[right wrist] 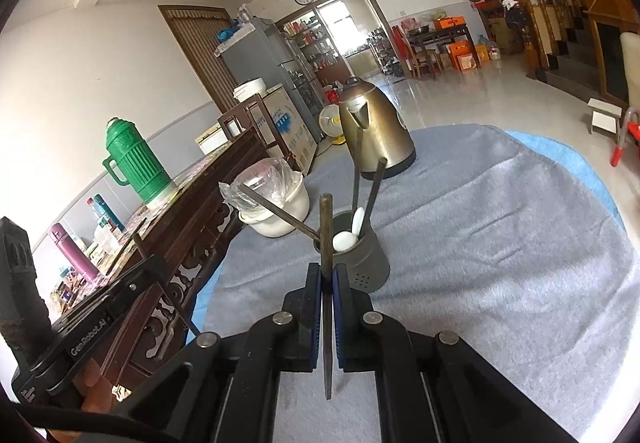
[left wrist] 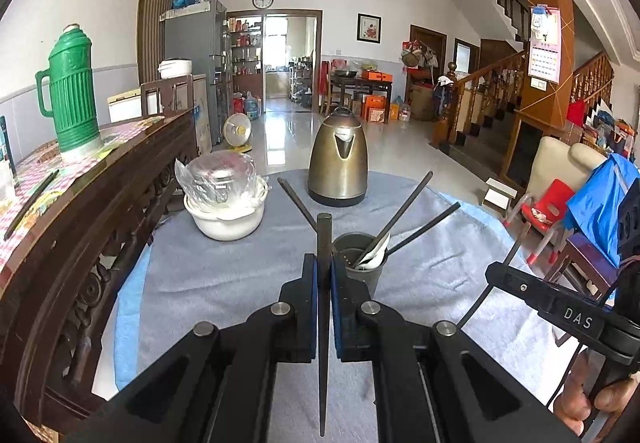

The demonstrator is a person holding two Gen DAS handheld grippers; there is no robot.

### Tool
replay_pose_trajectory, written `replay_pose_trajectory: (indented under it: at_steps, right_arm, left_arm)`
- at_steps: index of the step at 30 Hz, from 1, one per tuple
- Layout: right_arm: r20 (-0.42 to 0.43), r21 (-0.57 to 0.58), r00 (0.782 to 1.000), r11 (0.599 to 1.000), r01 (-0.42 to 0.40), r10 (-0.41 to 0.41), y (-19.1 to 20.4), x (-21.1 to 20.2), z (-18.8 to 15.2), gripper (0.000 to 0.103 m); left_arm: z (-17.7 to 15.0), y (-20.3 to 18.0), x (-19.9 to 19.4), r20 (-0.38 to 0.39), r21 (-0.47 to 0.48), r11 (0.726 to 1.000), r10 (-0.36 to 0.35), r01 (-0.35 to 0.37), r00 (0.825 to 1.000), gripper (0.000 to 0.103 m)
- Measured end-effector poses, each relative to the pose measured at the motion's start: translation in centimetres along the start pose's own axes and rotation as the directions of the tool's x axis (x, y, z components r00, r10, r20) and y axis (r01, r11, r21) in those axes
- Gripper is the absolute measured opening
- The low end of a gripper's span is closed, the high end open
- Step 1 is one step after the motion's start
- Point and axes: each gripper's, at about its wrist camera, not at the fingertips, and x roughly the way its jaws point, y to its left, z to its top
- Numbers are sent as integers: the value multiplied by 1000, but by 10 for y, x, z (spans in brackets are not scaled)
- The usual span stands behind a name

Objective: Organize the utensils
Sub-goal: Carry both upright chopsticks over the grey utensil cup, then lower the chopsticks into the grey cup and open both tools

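Left gripper (left wrist: 324,263): jaws pinched narrow on a dark chopstick (left wrist: 323,323), held upright between the blue pads, blunt end up. Right gripper (right wrist: 327,275): same state, clamped on a second chopstick (right wrist: 327,283), also near vertical. Both sit just short of the grey utensil holder (left wrist: 362,263), which stands on the grey cloth (left wrist: 224,275).

Holder already contains three chopsticks leaning outward (left wrist: 400,219) and white spoons (right wrist: 346,239).

Step in hand, as judged: carry each chopstick over the holder's mouth and drop it in. To do well: bring the lower tip over the open part of the rim, tilt to match the sticks already inside, lower before letting go, one hand at a time.

Obstructions: the leaning sticks and spoon bowls crowd the opening; the two grippers are near each other and could collide.

Around: brass-coloured kettle (left wrist: 338,163) beyond the holder, white bowl with bagged pot (left wrist: 224,199) to its left, carved wooden table (left wrist: 120,203) carrying a green thermos (left wrist: 72,91).
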Motion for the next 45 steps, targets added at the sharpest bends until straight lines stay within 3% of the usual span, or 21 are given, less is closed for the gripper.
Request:
replay_pose_trajectory:
  at_steps: [18, 31, 39, 45]
  right_arm:
    - [82, -146, 997, 989, 24, -12, 50, -10, 73, 6]
    - [149, -177, 988, 982, 62, -36, 72, 16, 134, 6]
    - [195, -205, 974, 967, 153, -112, 78, 49, 152, 6]
    - [177, -207, 972, 959, 192, -156, 69, 77, 149, 6]
  left_arm:
    - [66, 16, 20, 29, -10, 995, -100, 101, 995, 6]
    - [123, 10, 45, 182, -41, 993, -100, 109, 978, 6]
    - [129, 4, 72, 251, -69, 993, -73, 93, 965, 6]
    - [120, 2, 95, 262, -84, 993, -58, 83, 963, 7]
